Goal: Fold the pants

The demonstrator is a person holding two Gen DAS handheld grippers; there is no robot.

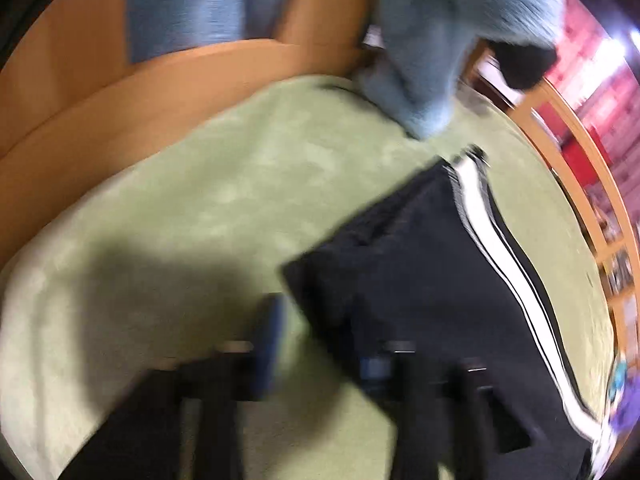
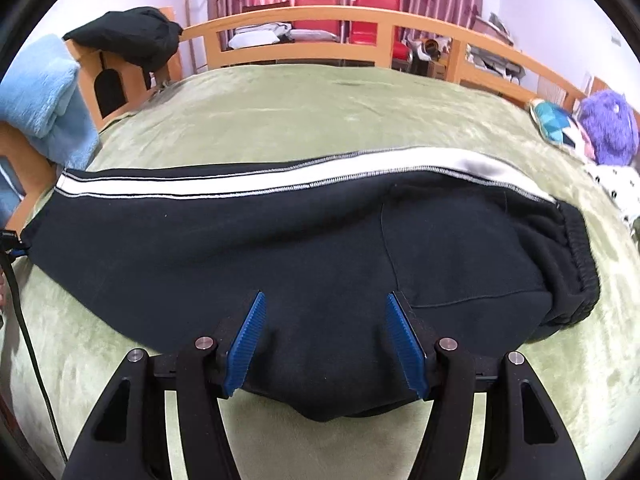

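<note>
On the left, the left gripper (image 1: 320, 344) sits at the cuff end of the black track pants (image 2: 304, 248), which lie flat along the green blanket (image 2: 320, 112), folded leg over leg, white side stripe (image 2: 240, 180) on the far edge. The left wrist view is smeared by motion. Its 2 blue pads (image 1: 272, 344) seem to stand apart, 1 over bare blanket and 1 over the dark hem, but whether they press the cloth I cannot tell. A light blue fleece blanket (image 2: 44, 100) hangs at the bed's left corner, with a black garment (image 2: 128, 36) draped over a wooden post behind it.

In the middle, the right gripper (image 2: 326, 336) hangs over the near edge of the pants at the seat. Its jaws stand apart with black fabric lying between them, and neither pad looks pressed in. To the right, the elastic waistband (image 2: 576, 272) bunches, and a purple plush toy (image 2: 608, 124) sits near the wooden bed rail (image 2: 320, 14).

The step in hand looks like taking hold for the crosswise fold. To do it well, each gripper should bite both layers at its edge, the left at the cuffs, then carry the cuffs across to the waistband while the right pins the cloth so the stripe stays straight and no layer slips.
</note>
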